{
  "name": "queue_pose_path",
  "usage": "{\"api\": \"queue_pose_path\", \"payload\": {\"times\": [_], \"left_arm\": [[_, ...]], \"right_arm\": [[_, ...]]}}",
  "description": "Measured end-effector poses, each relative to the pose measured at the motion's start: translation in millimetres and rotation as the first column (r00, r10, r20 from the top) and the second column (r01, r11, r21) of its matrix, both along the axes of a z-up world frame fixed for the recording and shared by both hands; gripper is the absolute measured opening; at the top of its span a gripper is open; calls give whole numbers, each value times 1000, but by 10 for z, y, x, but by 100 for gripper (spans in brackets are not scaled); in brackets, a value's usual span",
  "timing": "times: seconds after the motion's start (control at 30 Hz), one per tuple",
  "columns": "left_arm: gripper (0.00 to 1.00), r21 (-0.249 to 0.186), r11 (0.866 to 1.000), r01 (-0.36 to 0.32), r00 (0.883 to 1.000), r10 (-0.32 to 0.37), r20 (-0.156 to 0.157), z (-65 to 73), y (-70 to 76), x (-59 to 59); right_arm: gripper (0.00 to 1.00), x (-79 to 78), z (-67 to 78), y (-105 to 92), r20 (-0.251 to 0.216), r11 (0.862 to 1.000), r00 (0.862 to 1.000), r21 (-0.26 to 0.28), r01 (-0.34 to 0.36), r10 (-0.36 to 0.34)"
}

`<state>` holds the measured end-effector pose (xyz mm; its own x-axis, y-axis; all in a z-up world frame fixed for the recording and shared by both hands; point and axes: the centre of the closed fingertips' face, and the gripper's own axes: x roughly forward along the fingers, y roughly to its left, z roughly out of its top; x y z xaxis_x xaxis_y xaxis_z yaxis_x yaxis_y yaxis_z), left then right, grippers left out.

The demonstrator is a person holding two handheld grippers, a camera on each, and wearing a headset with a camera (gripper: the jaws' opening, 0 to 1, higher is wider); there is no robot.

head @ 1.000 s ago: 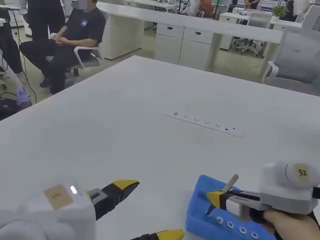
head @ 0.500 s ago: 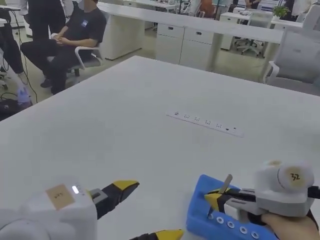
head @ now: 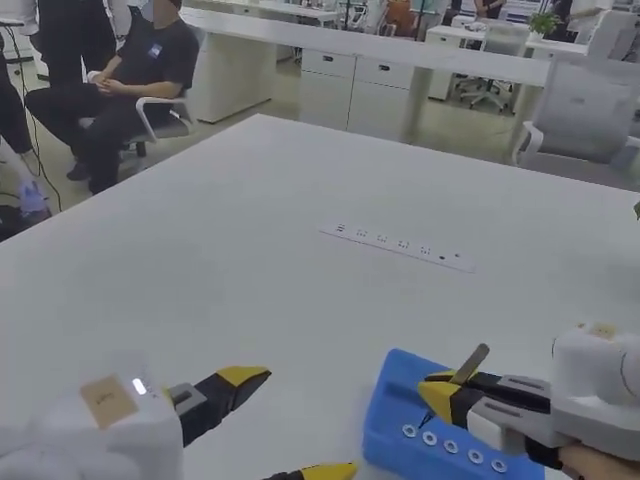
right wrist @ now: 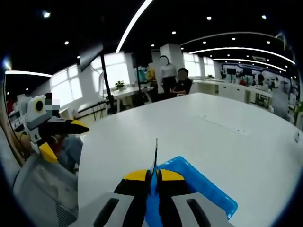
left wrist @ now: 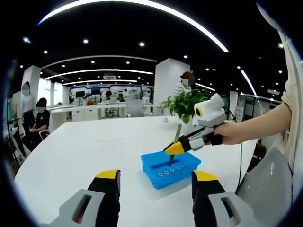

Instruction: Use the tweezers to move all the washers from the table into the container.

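The right gripper (head: 440, 393) (left wrist: 175, 148) (right wrist: 155, 177) has its fingers (right wrist: 137, 176) closed tight on a pair of tweezers (head: 470, 362) (left wrist: 176, 139) (right wrist: 155, 156), gripped at mid-length. The tweezers tilt downward, their tip over a blue container (head: 395, 400) (left wrist: 163, 182) (right wrist: 208, 191) that sits on the white tabletop (head: 250, 250) near its front edge. Washers (head: 450, 447) (left wrist: 170, 171) lie in a row inside the container (small silver rings, side by side), and the tip is close above the row; whether it touches one cannot be told. The left gripper (head: 285, 425) (left wrist: 156, 175) (right wrist: 59, 137) hovers just beside the container, its yellow-tipped fingers (head: 240, 378) spread wide with nothing between them. Farther back, a power strip (head: 400, 245) is set into the tabletop.
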<state>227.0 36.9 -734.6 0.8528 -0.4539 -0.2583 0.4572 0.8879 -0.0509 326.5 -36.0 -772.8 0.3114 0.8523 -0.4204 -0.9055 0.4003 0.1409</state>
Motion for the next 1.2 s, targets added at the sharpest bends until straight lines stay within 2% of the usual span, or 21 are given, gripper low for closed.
{"api": "queue_pose_path", "payload": {"times": [0.17, 0.3, 0.43, 0.53, 0.6, 0.7, 0.73, 0.77, 0.83, 0.87, 0.93, 0.97, 1.0, 1.03, 1.07, 1.1, 1.13, 1.17, 1.2], "left_arm": [[57, 3, 1000, 14, 1000, -14, -8, -9, -32, -12], [51, 7, 999, 44, 999, -44, -18, -23, -87, -35], [51, 5, 997, 81, 996, -81, -29, -33, -158, -58], [46, -12, 992, 125, 991, -125, -52, -28, -247, -87], [41, 12, 986, 166, 986, -166, -36, 26, -331, -104], [32, 26, 975, 221, 975, -220, -36, 73, -467, -135], [30, 33, 968, 249, 968, -248, -41, 82, -522, -148], [28, 56, 954, 295, 955, -293, -45, 83, -593, -167], [21, 71, 926, 371, 928, -367, -57, 89, -722, -208], [20, 70, 914, 400, 916, -396, -58, 97, -777, -223], [20, 45, 885, 463, 884, -458, -88, 92, -901, -266], [20, 49, 875, 481, 874, -475, -98, 82, -928, -268], [19, 64, 855, 515, 855, -508, -102, 81, -978, -278], [18, 71, 845, 530, 847, -523, -98, 92, -1007, -274], [16, 72, 832, 551, 833, -542, -108, 94, -1045, -277], [17, 68, 828, 557, 828, -548, -115, 97, -1060, -270], [16, 62, 809, 585, 809, -575, -124, 104, -1099, -286], [15, 62, 800, 597, 800, -586, -130, 106, -1113, -285], [15, 66, 794, 605, 794, -594, -128, 114, -1127, -278]], "right_arm": [[4, -144, 59, -49, 0, 1000, 1000, 18, -9, 9], [4, -273, 47, -102, -9, 999, 1000, 21, -25, 25], [4, -402, 8, -174, -25, 999, 999, 18, -36, 36], [4, -518, -23, -242, -19, 999, 998, 1, -54, 54], [4, -593, -51, -279, -20, 997, 997, -12, -70, 70], [4, -721, -96, -308, -23, 993, 993, -34, -112, 112], [4, -756, -106, -312, -23, 992, 992, -36, -123, 122], [4, -808, -120, -314, -29, 989, 990, -38, -141, 140], [4, -897, -126, -308, -48, 986, 985, -26, -165, 164], [4, -930, -125, -305, -58, 985, 983, -17, -174, 172], [4, -1011, -130, -301, -65, 980, 978, -17, -198, 196], [4, -1040, -139, -301, -66, 978, 977, -25, -206, 204], [4, -1091, -158, -306, -61, 973, 972, -43, -228, 225], [4, -1126, -169, -309, -60, 969, 969, -53, -243, 240], [4, -1174, -183, -310, -59, 963, 964, -62, -262, 258], [4, -1208, -195, -314, -60, 959, 960, -70, -276, 272], [3, -1250, -215, -323, -58, 950, 954, -88, -298, 294], [3, -1264, -221, -327, -56, 947, 952, -95, -307, 302], [3, -1301, -240, -338, -48, 936, 944, -120, -330, 326]]}}
